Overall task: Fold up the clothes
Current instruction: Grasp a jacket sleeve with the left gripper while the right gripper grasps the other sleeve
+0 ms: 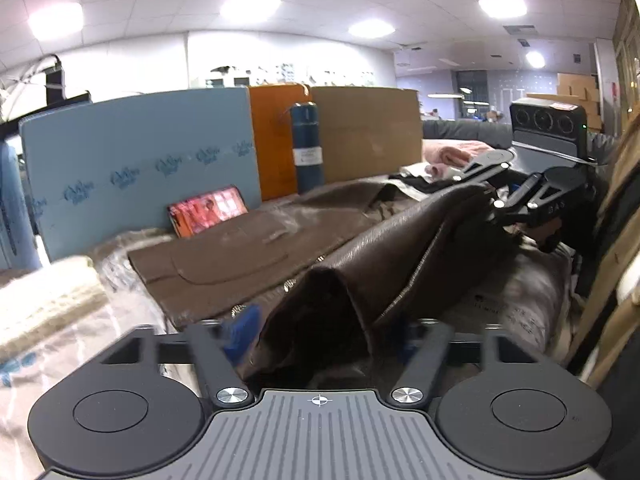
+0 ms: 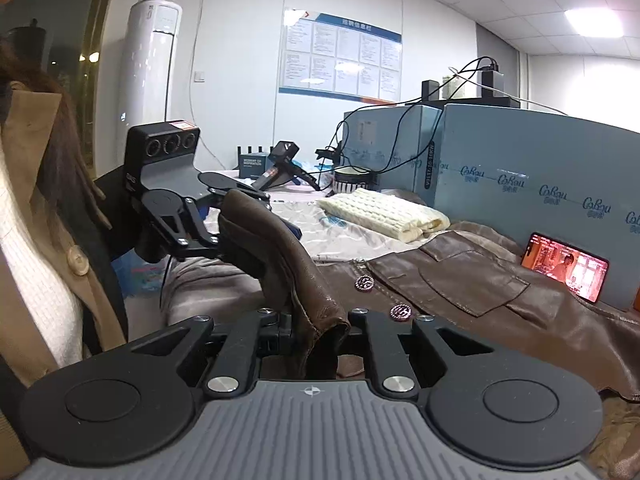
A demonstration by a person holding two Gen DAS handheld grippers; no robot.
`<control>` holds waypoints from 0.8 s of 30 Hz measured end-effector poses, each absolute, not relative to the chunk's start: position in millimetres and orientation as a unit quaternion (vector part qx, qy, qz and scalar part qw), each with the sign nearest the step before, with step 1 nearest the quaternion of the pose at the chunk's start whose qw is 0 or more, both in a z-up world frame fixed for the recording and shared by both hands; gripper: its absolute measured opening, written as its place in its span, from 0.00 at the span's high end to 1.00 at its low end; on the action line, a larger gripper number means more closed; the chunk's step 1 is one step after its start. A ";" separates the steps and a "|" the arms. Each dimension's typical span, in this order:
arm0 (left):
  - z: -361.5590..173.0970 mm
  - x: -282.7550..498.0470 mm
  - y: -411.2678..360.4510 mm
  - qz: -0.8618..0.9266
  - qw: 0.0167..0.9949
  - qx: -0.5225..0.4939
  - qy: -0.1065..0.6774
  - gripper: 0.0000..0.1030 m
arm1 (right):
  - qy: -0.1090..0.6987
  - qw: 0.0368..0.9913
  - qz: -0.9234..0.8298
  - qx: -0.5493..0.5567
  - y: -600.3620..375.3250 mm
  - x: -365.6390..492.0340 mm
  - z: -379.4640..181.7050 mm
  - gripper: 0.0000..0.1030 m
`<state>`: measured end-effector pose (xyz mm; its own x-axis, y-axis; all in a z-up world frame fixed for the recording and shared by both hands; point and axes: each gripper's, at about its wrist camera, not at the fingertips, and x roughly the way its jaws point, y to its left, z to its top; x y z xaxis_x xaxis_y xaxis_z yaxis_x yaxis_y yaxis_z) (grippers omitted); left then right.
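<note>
A brown leather jacket (image 1: 240, 252) lies spread on the work surface, with a pocket flap and metal buttons (image 2: 401, 311). Both grippers hold one lifted strip of it, a sleeve or edge (image 1: 404, 240), stretched between them above the jacket body. My left gripper (image 1: 320, 332) is shut on one end of the strip; it also shows in the right wrist view (image 2: 240, 216). My right gripper (image 2: 316, 328) is shut on the other end and shows in the left wrist view (image 1: 500, 204). The strip (image 2: 280, 248) sags slightly.
A phone (image 1: 208, 210) with a lit screen leans on blue foam boards (image 1: 140, 160) behind the jacket. A cream knitted garment (image 2: 384, 212) lies folded beside it. A blue bottle (image 1: 306, 144), cardboard, pink cloth (image 1: 452, 152) and a person in a tan coat (image 2: 40, 240) surround the area.
</note>
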<state>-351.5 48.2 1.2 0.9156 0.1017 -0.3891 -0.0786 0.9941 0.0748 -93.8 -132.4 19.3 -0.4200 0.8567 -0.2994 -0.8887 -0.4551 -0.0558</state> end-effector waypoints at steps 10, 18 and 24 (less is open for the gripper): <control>-9.0 -353.0 64.9 0.050 0.983 -0.051 0.167 0.82 | 0.078 0.552 0.810 -0.179 -136.3 -100.4 9.1 0.40; -12.9 -344.8 74.0 0.082 0.983 -0.078 0.146 0.84 | 0.136 0.641 0.706 -0.269 -178.2 -76.1 -8.5 0.42; -7.9 -343.4 77.6 0.089 0.984 -0.090 0.124 0.86 | 0.152 0.710 0.609 -0.321 -214.9 -35.5 -2.0 0.63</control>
<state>-343.4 77.6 -7.9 0.9535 0.1535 -0.2593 -0.1979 0.9680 -0.1545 -35.5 -214.9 -2.0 0.2132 0.7664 -0.6060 -0.9611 0.0532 -0.2709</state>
